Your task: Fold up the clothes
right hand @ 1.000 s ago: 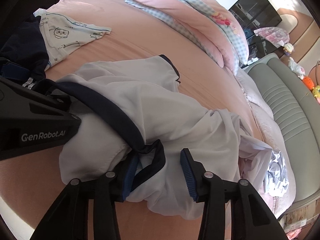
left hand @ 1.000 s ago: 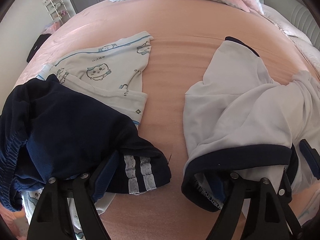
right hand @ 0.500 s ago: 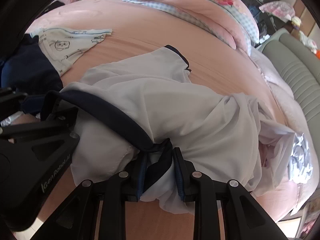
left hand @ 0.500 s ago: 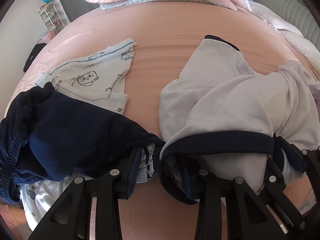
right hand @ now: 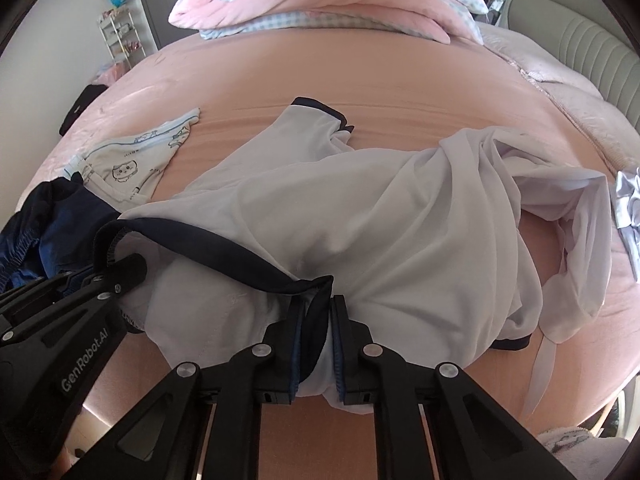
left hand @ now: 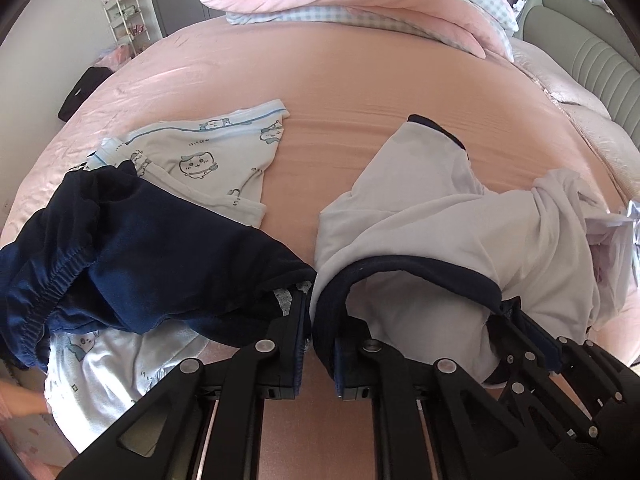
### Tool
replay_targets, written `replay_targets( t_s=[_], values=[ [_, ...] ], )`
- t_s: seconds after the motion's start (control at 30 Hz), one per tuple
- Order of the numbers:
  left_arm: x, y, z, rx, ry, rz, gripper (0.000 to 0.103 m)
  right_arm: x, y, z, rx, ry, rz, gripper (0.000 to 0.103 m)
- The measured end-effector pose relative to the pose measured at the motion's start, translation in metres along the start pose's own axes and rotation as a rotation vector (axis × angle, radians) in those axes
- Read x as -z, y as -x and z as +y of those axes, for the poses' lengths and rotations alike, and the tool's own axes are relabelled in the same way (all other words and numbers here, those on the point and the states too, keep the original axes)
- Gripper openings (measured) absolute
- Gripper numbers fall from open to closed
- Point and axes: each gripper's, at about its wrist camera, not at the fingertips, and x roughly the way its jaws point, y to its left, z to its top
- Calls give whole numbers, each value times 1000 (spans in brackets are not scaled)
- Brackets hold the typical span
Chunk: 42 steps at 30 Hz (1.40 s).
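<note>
White short-sleeved shirt with navy trim (right hand: 360,216) lies crumpled on a pink bedsheet (left hand: 352,80), its navy hem band (left hand: 420,268) at the near edge, stretched between two handheld tools. The left gripper (left hand: 316,344) has its fingers drawn close together on the left end of that band, and the right gripper (right hand: 330,340) pinches the band's right end between narrowly set fingers. No flat fold shows in the shirt: the body is bunched, one navy-cuffed sleeve (right hand: 320,110) points toward the far side, and the right half is twisted into a rumpled mass. Judged from this, the garment is gripped along its hem but not spread or folded, so the folding of this piece appears to lie largely ahead. To the left, a pair of navy blue shorts with an elastic waistband (left hand: 132,252) sits in a loose heap over a pale cartoon-printed garment (left hand: 208,160), neither in a tidy stack. Open sheet stretches across the middle and far part of the bed, giving room to lay the shirt flat; a folded pink and blue-checked quilt (left hand: 360,4) bounds the far end. A grey-green padded headboard (left hand: 588,52) runs along the right, a crinkled silver item (right hand: 626,200) lies near that side, and the mattress edge is just below the grippers.
</note>
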Motion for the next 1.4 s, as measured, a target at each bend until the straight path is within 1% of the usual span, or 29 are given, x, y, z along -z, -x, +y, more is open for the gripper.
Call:
replay_targets(
  t_s=[0.1, 0.17, 0.27, 0.3, 0.33, 0.43, 0.5, 0.57, 0.63, 0.67, 0.8, 0.9, 1.0, 1.1, 1.2, 1.23, 1.3, 1.4],
  values=[
    [-4, 9, 8, 18, 53, 1, 10, -3, 8, -8, -2, -28, -6, 10],
    [-6, 15, 13, 27, 85, -1, 10, -4, 15, -12, 2, -38, -24, 10],
    [-8, 23, 20, 38, 109, -8, 10, -7, 31, -20, -12, -63, -62, 10],
    [-9, 28, 21, 40, 109, -14, 10, -8, 38, -22, -17, -69, -78, 7],
    [-10, 32, 21, 38, 105, -23, 10, -11, 44, -24, -18, -74, -95, 7],
    [-12, 44, 18, 24, 69, -49, 10, -21, 62, -31, -5, -83, -146, 7],
    [-13, 50, 14, 15, 41, -64, 10, -27, 69, -37, -11, -92, -153, 7],
    [-15, 53, 11, -2, 8, -80, 10, -30, 73, -42, -35, -99, -134, 7],
    [-22, 57, 7, -34, -40, -100, 10, -30, 74, -46, -72, -105, -112, 7],
    [-27, 59, 5, -49, -66, -113, 10, -29, 75, -47, -85, -107, -104, 7],
    [-57, 71, -1, -87, -175, -176, 10, -26, 77, -47, -93, -111, -96, 7],
    [-80, 78, -4, -122, -236, -216, 10, -26, 69, -51, -102, -138, -63, 7],
    [-100, 83, -7, -151, -276, -248, 10, -25, 62, -53, -124, -164, -41, 7],
    [-116, 81, -9, -184, -294, -264, 10, -24, 58, -52, -143, -166, -31, 7],
    [-130, 67, -11, -189, -297, -217, 12, -23, 53, -50, -152, -166, -18, 7],
    [-134, 61, -12, -183, -298, -185, 12, -23, 51, -49, -157, -164, -11, 7],
    [-136, 52, -9, -130, -261, -115, 13, -23, 47, -46, -171, -160, 5, 7],
    [-137, 40, -3, -37, -188, -18, 17, -22, 43, -42, -191, -150, 29, 9]
  ],
)
